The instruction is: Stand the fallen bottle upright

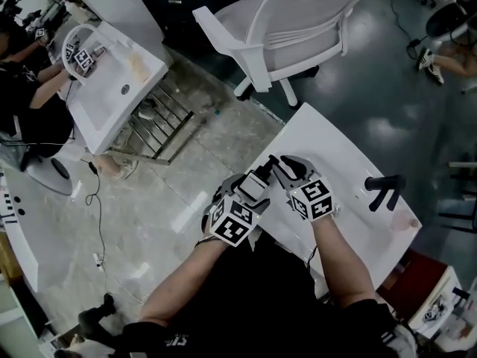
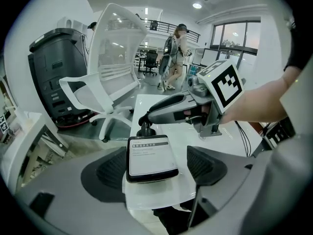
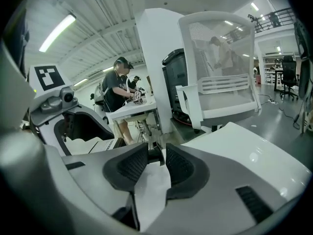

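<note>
A black bottle (image 2: 151, 158) with a white label lies on its side near the left edge of the white table (image 1: 350, 162). Its bottom points at my left gripper and its black pump top (image 2: 145, 129) points away. My left gripper (image 2: 154, 166) stands wide open around the bottle's body, with bare table showing between the label and the right pad (image 2: 203, 163). My right gripper (image 3: 155, 163) comes in from the right, open only narrowly. The pump top (image 3: 154, 153) sits between its pads with a thin gap on one side. In the head view both grippers crowd over the bottle (image 1: 256, 186).
A black handled object (image 1: 384, 191) lies at the table's right end. A white office chair (image 1: 298, 28) stands beyond the table. To the left, past the table edge, are the floor, a metal rack (image 1: 160, 121) and a second white table (image 1: 112, 88) where another person works.
</note>
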`<state>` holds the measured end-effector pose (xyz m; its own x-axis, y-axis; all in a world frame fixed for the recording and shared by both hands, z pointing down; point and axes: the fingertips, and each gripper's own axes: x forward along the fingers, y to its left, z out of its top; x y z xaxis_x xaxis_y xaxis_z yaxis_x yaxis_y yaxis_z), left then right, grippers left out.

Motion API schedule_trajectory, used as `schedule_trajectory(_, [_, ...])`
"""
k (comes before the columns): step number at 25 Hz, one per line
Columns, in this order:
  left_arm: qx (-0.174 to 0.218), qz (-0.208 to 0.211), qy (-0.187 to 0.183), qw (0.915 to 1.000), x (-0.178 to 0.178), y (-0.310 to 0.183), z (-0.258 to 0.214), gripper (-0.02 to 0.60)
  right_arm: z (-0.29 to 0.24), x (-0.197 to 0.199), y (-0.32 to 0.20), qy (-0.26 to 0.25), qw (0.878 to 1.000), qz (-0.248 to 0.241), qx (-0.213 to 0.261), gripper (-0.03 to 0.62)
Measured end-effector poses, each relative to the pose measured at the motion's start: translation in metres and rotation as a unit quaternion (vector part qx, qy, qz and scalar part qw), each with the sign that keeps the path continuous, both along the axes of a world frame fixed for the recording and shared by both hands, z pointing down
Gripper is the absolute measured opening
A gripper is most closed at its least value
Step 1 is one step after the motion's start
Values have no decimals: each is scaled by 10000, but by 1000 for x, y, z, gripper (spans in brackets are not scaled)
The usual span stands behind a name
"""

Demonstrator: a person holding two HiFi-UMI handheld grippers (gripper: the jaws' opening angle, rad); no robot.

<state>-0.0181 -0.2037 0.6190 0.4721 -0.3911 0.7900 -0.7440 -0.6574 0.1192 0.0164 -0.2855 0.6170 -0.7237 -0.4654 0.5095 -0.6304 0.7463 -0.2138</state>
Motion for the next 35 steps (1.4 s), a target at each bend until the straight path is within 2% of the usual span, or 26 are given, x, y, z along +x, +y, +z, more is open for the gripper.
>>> schedule_trajectory(3, [-2, 100, -118, 9999, 2, 1, 5, 379, 2, -8, -3, 155, 9998, -101, 104, 127])
schedule_trajectory(7, [-61, 161, -200, 9997, 6, 8, 15, 379, 7, -8, -5, 522, 9976, -142, 423, 67])
schedule_trajectory(13, [83, 23, -257, 9996, 8, 2, 20, 379, 6, -3, -5, 408, 9983, -119, 409, 77])
schedule_trajectory(16, [97, 544, -306, 9980, 12, 6, 21, 377, 3, -3, -4, 221, 9990, -196, 346, 119])
schedule_trajectory(19, [80, 1244, -411, 9913, 14, 12, 22, 377, 7, -3, 0, 289, 9987, -295, 295, 119])
schedule_trajectory(21, [37, 1404, -422, 9892, 13, 13, 23, 377, 10, 0, 0, 361, 9988, -226, 248, 101])
schedule_trajectory(28, [-61, 1375, -339, 9899, 9, 9, 25, 362, 14, 13, -2, 200, 9998, 56, 8, 144])
schedule_trajectory(35, [20, 1142, -492, 9922, 0, 1, 26, 354, 17, 24, 1, -7, 9985, 491, -257, 132])
